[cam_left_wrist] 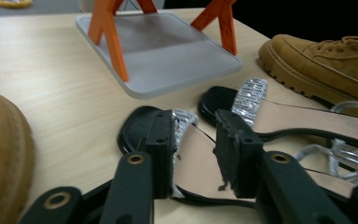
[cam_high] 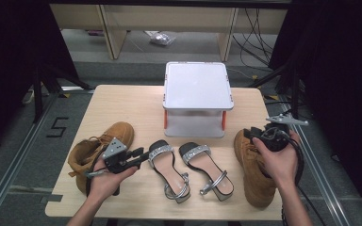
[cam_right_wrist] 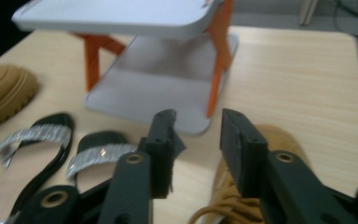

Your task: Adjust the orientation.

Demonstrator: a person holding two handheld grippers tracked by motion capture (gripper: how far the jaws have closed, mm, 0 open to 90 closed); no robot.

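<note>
So the left gripper [cam_high: 143, 156] has its fingers spread around the toe of the left sandal [cam_high: 168, 170] — near the desk's front edge, between a tan boot [cam_high: 96, 153] and its twin sandal [cam_high: 206, 168]. It's light, thin-soled and probably floppy at the straps, so I'd pinch the stiff sole edge. The right gripper [cam_right_wrist: 196, 140] hovers released over the other boot [cam_high: 253, 165] — heavier, soft collar.

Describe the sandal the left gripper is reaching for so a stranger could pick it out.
Start at the grey shelf at the table's far edge. In front of it lie two sandals between two tan boots. The left sandal is the one, by the left gripper, its glitter strap at the jaws.
</note>
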